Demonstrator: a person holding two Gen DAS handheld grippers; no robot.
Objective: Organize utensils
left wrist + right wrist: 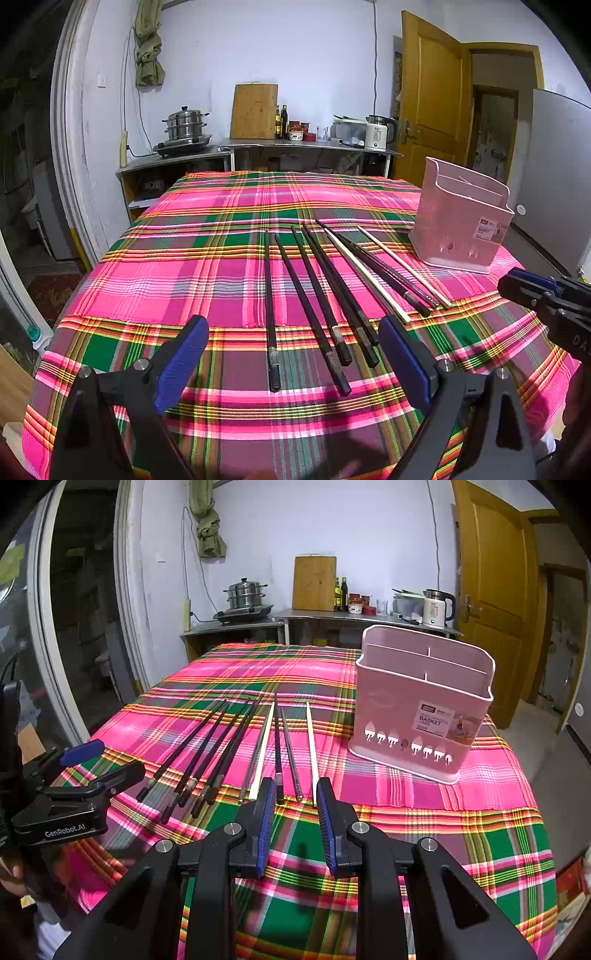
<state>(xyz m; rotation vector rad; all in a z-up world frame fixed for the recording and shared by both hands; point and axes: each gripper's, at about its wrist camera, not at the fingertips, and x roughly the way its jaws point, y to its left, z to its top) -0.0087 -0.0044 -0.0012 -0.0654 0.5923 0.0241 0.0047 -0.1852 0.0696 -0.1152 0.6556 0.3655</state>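
Left gripper [293,363] is hovering wide open, empty, over the black chopsticks [314,299] fanned on the plaid tablecloth [166,266]. Right gripper [295,819] is sitting narrowed but empty near the pale chopstick [311,753]. Pink utensil basket [417,709] is standing upright just beyond. Risk: overlapping sticks are lying close, so one pinch may drag neighbours or roll them.

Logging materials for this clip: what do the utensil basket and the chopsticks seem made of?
Basket: likely moulded plastic, matte pink, with thin walls and cut-outs. Black chopsticks: dark, slightly glossy, possibly alloy or lacquered. Pale chopsticks: cream, matte, perhaps bamboo or plastic.
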